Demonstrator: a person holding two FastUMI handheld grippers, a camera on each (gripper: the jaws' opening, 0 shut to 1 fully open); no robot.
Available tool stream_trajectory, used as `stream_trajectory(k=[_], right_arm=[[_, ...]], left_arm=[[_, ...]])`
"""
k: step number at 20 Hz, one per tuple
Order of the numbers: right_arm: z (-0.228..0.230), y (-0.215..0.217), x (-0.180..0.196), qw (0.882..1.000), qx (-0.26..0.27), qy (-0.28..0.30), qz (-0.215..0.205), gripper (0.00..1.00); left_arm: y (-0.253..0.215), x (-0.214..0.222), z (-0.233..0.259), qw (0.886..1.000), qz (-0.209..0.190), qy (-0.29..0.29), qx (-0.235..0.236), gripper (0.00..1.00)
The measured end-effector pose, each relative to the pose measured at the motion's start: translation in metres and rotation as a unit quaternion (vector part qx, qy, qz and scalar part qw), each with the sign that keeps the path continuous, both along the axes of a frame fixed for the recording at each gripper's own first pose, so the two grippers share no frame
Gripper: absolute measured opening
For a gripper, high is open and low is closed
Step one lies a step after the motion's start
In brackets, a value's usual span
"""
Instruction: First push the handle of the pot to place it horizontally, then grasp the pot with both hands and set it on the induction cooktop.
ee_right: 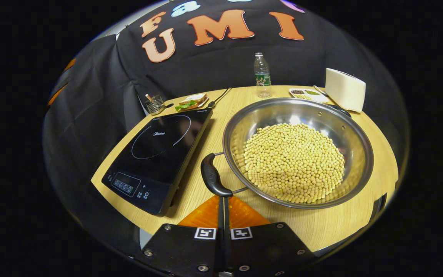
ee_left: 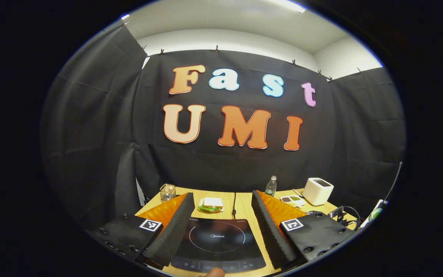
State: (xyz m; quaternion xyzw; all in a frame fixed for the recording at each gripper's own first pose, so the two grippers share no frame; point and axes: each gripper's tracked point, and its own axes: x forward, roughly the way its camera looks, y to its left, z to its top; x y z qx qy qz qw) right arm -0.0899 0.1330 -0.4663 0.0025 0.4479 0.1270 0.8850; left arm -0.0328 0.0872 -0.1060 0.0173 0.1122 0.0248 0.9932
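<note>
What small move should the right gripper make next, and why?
Probably a short sideways push on the handle. The right gripper looks shut, its tips just behind the handle's near end. The handle does not look horizontal yet, and the pot, full of beans, sits on the table beside the cooktop. The left gripper hangs open over the cooktop.

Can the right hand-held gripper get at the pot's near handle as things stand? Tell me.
Probably yes. The right hand-held gripper, closed, sits right at the pot's near handle, and nothing lies between them. The cooktop lies off to the side.
</note>
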Motion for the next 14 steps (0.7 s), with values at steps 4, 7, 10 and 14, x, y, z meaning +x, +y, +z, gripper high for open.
stream_trajectory(k=[4,7,10,14], right_arm=[[0.0,0.008,0.007,1.0,0.002,-0.002,0.0,0.0],[-0.004,0.016,0.015,1.0,0.0,-0.004,0.002,0.0],[-0.007,0.023,0.023,1.0,0.004,-0.004,0.0,0.0],[-0.009,0.032,0.033,1.0,0.008,-0.004,-0.006,0.0]], left_arm=[[0.004,-0.007,0.004,1.0,-0.005,-0.007,0.002,0.97],[0.01,-0.011,0.006,1.0,-0.003,-0.006,0.002,0.97],[0.021,-0.012,0.01,1.0,0.005,-0.01,0.001,0.97],[0.036,-0.017,0.009,1.0,0.018,-0.012,0.003,0.97]])
